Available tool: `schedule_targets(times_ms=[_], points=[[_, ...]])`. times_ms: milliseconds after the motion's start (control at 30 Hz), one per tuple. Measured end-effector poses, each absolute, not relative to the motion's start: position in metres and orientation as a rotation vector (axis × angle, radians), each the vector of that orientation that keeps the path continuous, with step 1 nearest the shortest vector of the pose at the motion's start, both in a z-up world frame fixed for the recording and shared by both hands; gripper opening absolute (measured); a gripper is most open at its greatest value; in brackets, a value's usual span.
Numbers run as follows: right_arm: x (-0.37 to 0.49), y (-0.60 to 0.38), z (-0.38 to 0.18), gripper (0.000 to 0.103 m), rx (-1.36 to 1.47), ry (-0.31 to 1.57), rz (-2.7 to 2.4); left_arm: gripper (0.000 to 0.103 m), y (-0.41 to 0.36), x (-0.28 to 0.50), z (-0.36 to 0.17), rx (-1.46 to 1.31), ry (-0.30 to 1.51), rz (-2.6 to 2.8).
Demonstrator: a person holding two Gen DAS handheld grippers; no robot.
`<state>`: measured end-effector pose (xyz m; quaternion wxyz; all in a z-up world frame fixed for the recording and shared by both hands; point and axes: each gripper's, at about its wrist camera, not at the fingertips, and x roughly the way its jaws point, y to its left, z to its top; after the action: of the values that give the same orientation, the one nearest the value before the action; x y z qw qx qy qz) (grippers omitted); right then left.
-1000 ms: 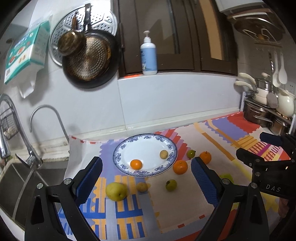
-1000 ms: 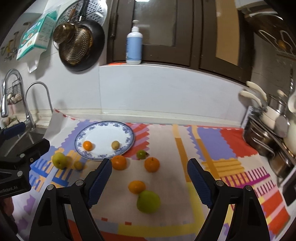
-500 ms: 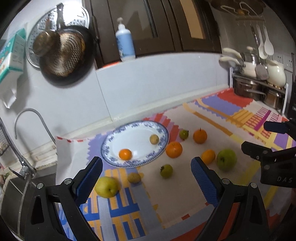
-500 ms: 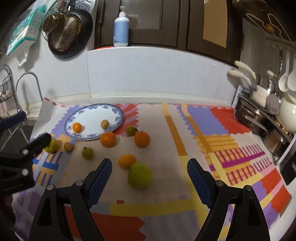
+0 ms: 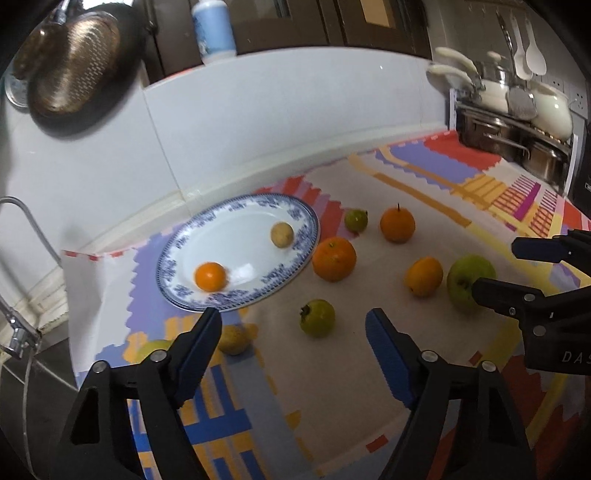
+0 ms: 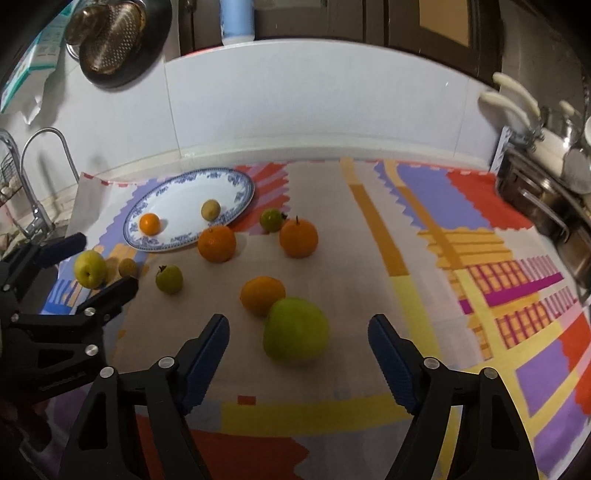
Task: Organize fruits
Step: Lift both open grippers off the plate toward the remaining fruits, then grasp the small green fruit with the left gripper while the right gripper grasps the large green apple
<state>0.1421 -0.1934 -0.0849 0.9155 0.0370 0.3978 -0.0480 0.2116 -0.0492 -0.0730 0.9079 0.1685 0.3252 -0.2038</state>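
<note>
A blue-rimmed white plate (image 5: 295,218) (image 6: 236,184) holds a small orange (image 5: 210,276) and a small tan fruit (image 5: 282,234). Several oranges and green fruits lie loose on the colourful mat. My left gripper (image 5: 293,325) is open above a small green fruit (image 5: 317,318); a tan fruit (image 5: 232,338) and a yellow-green apple (image 6: 89,268) lie by its left finger. My right gripper (image 6: 297,332) is open with a large green apple (image 6: 296,329) between its fingers, apart from both pads. An orange (image 6: 262,295) touches that apple.
A sink and tap (image 6: 40,177) lie at the left. Pots and utensils (image 5: 517,107) stand on a rack at the right. A pan (image 5: 74,66) hangs on the tiled wall; a soap bottle (image 5: 214,29) stands on the ledge.
Both grippers have moved forward and down toward the mat. The right one now has the large green apple between its open fingers; the left has closed in on the small green fruit.
</note>
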Motion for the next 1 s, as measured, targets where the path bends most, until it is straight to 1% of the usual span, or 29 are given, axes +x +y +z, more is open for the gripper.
schedule_targets(times_ms=[100,267,433,567,633,700,767,800,933,1000], points=[[0.148,-0.196,-0.092,0.071,0.089,0.845,-0.092,0.074,-0.053,0.218,-0.081,0.353,0.696,-0.434],[0.154,-0.2,-0.101,0.067,0.105,0.878,-0.087,0.063,-0.06,0.228,-0.092,0.36,0.73,-0.457],[0.158,-0.2,-0.108,0.061,0.111,0.9,-0.075,0.056,-0.065,0.235,-0.098,0.371,0.747,-0.459],[0.161,-0.199,-0.113,0.058,0.114,0.914,-0.066,0.042,-0.065,0.239,-0.104,0.375,0.774,-0.466],[0.162,-0.199,-0.114,0.055,0.112,0.918,-0.065,0.04,-0.066,0.24,-0.106,0.375,0.784,-0.469],[0.163,-0.2,-0.115,0.054,0.115,0.922,-0.063,0.04,-0.067,0.241,-0.107,0.374,0.788,-0.474],[0.164,-0.2,-0.116,0.053,0.117,0.926,-0.061,0.035,-0.068,0.243,-0.108,0.374,0.789,-0.475],[0.164,-0.2,-0.117,0.049,0.117,0.928,-0.061,0.034,-0.068,0.243,-0.108,0.373,0.791,-0.476],[0.165,-0.201,-0.117,0.049,0.114,0.922,-0.057,0.029,-0.071,0.245,-0.11,0.369,0.797,-0.484],[0.165,-0.201,-0.117,0.048,0.116,0.921,-0.057,0.028,-0.071,0.245,-0.11,0.367,0.796,-0.489]])
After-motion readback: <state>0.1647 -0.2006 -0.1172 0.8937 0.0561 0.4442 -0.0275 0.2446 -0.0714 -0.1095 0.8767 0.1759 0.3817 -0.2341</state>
